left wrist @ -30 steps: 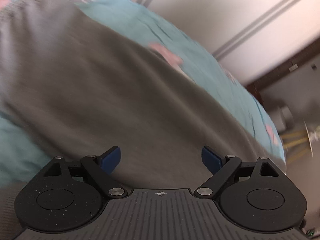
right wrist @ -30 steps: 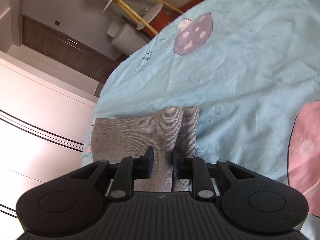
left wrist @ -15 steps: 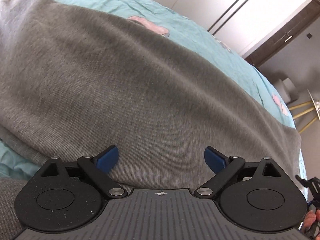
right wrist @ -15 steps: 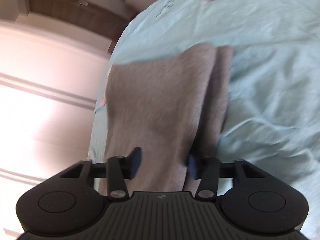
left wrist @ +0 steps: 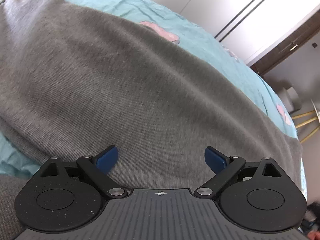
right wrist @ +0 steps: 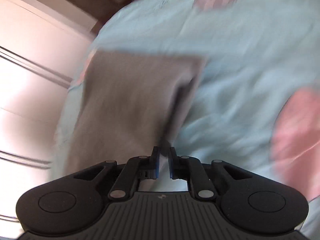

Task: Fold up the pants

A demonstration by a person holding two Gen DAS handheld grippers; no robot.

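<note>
The grey pants (left wrist: pixel 130 84) lie spread across a light blue bedsheet (left wrist: pixel 200 34) and fill most of the left wrist view. My left gripper (left wrist: pixel 161 157) is open just above the grey cloth, with nothing between its blue pads. In the blurred right wrist view the pants (right wrist: pixel 128 100) show as a folded grey strip running away from me. My right gripper (right wrist: pixel 164 165) is nearly closed at the strip's near right edge, and a bit of grey cloth sits between its fingers.
The sheet (right wrist: pixel 240 60) has pink patches (right wrist: pixel 296 128) at the right. A white wardrobe (left wrist: pixel 230 6) stands beyond the bed, with a dark wooden door (left wrist: pixel 290 42) and a gold-legged stand (left wrist: pixel 308 118) at the far right.
My right gripper opened half a second ago and has closed again at the pants' near edge, with fast motion blur. My left gripper stayed open and shifted slightly over the cloth.
</note>
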